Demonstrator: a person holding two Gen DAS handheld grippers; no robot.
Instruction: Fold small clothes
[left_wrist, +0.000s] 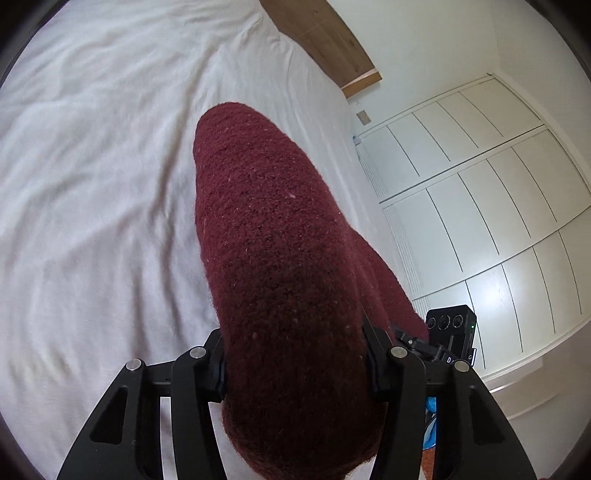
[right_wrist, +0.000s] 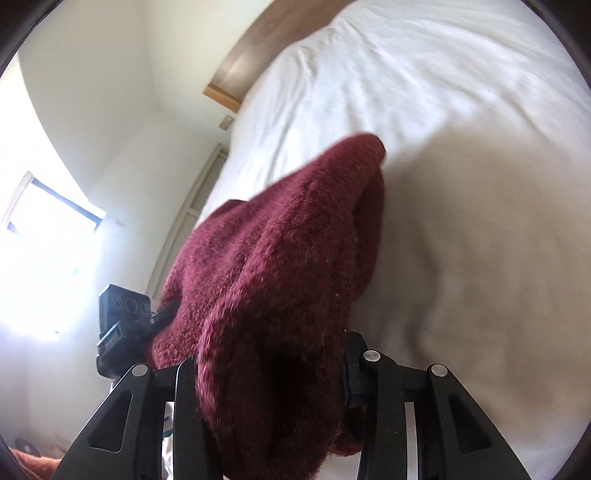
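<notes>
The dark red fuzzy knitted garment (left_wrist: 273, 236) is clamped in both tongs at its near edge, raised over the white-sheeted bed (left_wrist: 92, 184). Left gripper (left_wrist: 295, 373) and right gripper (right_wrist: 273, 376) each stand partly closed, pinching bunched knit. The garment's long axis runs forward, away from both; neither hand is evidently nearer.

In the left wrist view, the knitted garment (left_wrist: 273, 236) is draped from bottom centre toward mid-frame over the bed sheet (left_wrist: 92, 184); the wardrobe doors (left_wrist: 480, 206) are seen at right, the headboard (left_wrist: 325, 33) at top, apparently behind the bed.
</notes>
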